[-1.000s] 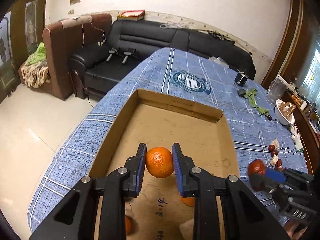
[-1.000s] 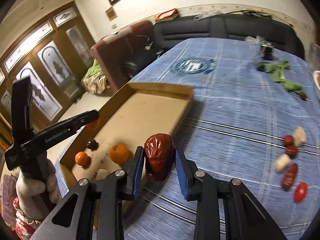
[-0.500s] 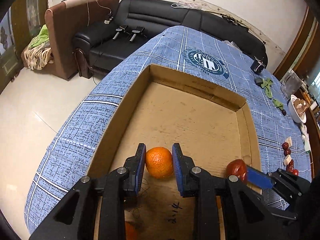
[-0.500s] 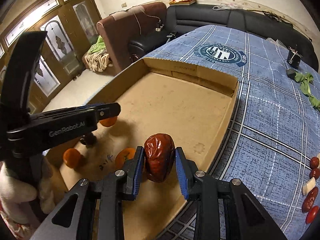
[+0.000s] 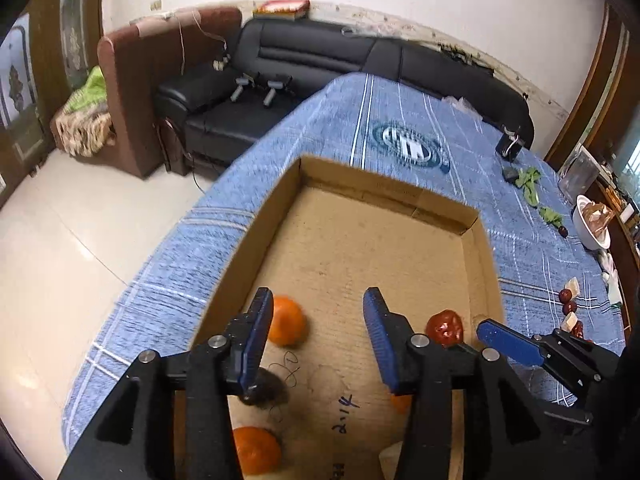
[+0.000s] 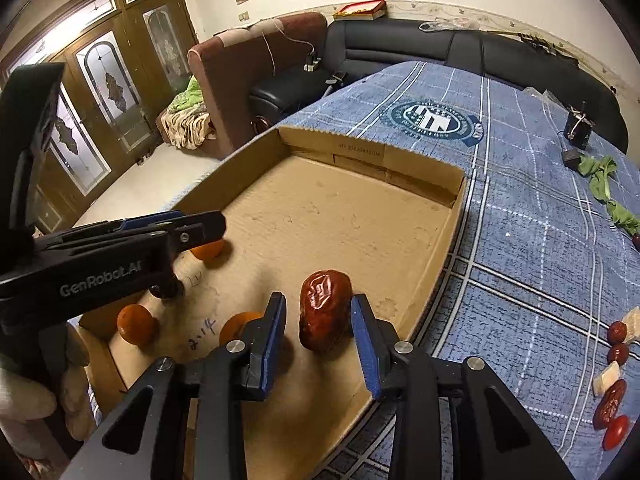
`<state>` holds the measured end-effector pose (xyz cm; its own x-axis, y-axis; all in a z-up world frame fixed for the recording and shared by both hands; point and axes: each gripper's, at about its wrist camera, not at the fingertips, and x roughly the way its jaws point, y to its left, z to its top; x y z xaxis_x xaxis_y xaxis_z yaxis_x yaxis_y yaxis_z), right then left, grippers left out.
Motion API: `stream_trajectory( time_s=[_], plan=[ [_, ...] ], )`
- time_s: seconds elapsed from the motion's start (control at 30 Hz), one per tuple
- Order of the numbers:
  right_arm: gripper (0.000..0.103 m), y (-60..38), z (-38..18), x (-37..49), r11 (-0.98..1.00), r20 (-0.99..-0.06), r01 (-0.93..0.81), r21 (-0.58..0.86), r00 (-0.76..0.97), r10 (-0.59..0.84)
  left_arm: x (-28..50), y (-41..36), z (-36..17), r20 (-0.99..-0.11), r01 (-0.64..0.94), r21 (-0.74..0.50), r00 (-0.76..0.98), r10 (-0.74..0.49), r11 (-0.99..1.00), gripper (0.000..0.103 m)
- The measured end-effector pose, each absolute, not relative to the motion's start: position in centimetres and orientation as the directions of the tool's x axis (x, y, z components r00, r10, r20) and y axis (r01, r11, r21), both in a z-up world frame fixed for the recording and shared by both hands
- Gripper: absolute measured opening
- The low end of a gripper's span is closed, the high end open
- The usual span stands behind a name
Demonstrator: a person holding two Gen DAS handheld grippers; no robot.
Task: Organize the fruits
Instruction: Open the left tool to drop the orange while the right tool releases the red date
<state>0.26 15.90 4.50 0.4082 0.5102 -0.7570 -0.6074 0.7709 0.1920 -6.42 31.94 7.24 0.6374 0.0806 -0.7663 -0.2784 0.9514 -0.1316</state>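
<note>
Left gripper (image 5: 318, 336) released; orange (image 5: 286, 322) beside left pad. Right gripper (image 6: 319, 336) released around wrinkled date (image 6: 323, 310), near box (image 6: 454, 236) right edge. Date light, soft: you pinch midsection gently.

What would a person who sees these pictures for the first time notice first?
Most striking is the big red date lying on the floor of the cardboard tray, between the parted fingers of the right gripper. Next come the bright oranges in the tray: one orange sits by the left finger of the open left gripper. More dates lie on the blue tablecloth to the right of the tray.
</note>
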Motion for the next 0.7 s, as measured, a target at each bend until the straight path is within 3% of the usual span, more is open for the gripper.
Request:
stream_trajectory(
  time_s=[0.17, 0.33, 0.4, 0.7],
  plan=[
    [0.041, 13.5, 6.1, -0.8, 0.785, -0.728, -0.587, 0.199, 0.447, 0.519, -9.2, 30.3, 10.0, -0.691, -0.309, -0.066, 0.7, 0.18, 0.949, 0.062],
    [0.043, 9.8, 6.8, -1.8, 0.817, -0.71, -0.543, 0.196, 0.496, 0.5, -11.2, 27.3, 11.7, -0.633, -0.335, 0.011, 0.727, 0.266, 0.942, 0.087],
    [0.044, 8.3, 6.9, -2.1, 0.827, -0.705, -0.524, 0.202, 0.508, 0.494, -11.4, 26.2, 12.0, -0.63, -0.338, 0.027, 0.725, 0.278, 0.941, 0.093],
    [0.049, 0.5, 6.3, -3.1, 0.885, -0.703, -0.396, 0.247, 0.556, 0.444, -11.6, 19.9, 12.4, -0.621, -0.242, 0.054, 0.751, 0.223, 0.969, 0.093]
  ],
)
